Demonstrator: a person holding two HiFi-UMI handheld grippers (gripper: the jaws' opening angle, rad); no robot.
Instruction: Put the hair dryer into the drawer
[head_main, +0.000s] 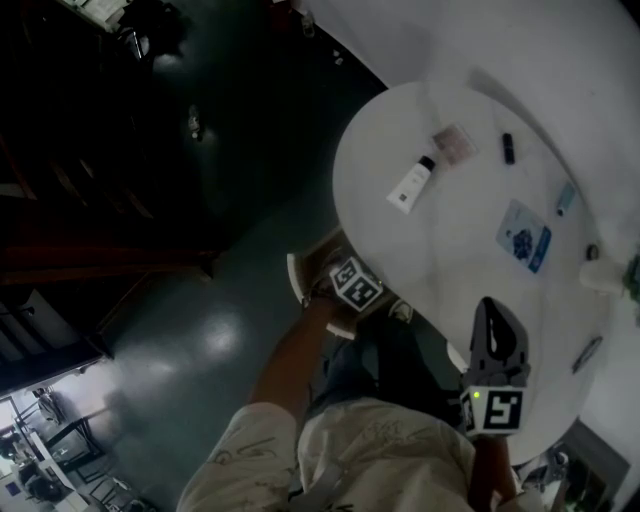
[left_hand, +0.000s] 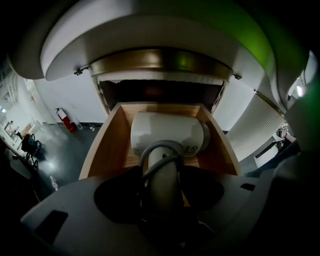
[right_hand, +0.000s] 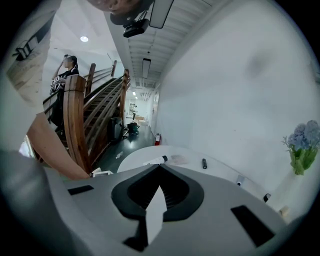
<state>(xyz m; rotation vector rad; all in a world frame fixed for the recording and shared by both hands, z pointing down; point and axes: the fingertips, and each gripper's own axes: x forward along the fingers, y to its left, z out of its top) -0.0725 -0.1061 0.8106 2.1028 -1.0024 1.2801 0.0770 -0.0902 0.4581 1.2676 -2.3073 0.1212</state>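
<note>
holding the hair dryer over the drawer, left gripper points down.

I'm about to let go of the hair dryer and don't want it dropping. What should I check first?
1. The drawer is open: ok, pulled out under the table.
2. The left tongs grip the hair dryer by its handle: ok.
3. Dryer body between the drawer walls: ok.
4. Dryer resting on the drawer floor: cannot tell.
5. The cord is inside the drawer: cannot tell; only a loop at the handle shows.
6. The right tongs are clear: ok, shut, empty, away from the drawer.
</note>
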